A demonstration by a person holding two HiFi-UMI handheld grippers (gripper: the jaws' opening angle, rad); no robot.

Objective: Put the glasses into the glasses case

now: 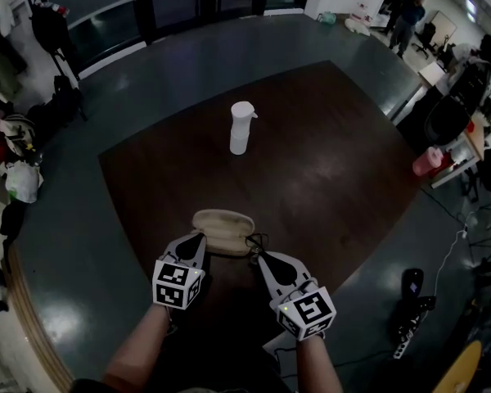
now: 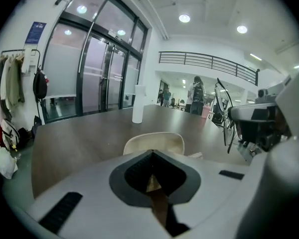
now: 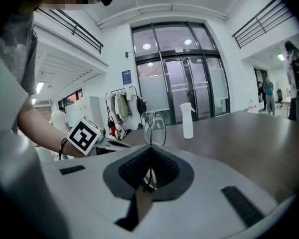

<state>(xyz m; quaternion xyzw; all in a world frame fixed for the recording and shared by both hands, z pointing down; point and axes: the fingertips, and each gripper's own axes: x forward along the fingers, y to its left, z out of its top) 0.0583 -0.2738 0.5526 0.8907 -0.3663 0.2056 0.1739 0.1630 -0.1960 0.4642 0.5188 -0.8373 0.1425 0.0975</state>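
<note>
The right gripper (image 1: pixel 260 257) is clamped on thin wire-rimmed glasses (image 3: pixel 156 130) just beside the smooth beige oval case (image 1: pixel 222 226) on a dark wood table (image 1: pixel 335 162). The left gripper (image 1: pixel 200 237), jaws together, meets the case's near edge.

Glasses case (image 1: pixel 222 228): beige, oval, hard-shelled. It is laid flat on the dark table (image 1: pixel 335 170) near the front edge, with its long axis across the head view. Open or closed cannot be made out.

Glasses (image 3: pixel 156 129): thin dark wire frame, clear lenses. They are held off the table, one lens upright, pinched at the frame between the closed jaws of the right gripper (image 3: pixel 150 148). They are seen just beside the case's right end.
</note>
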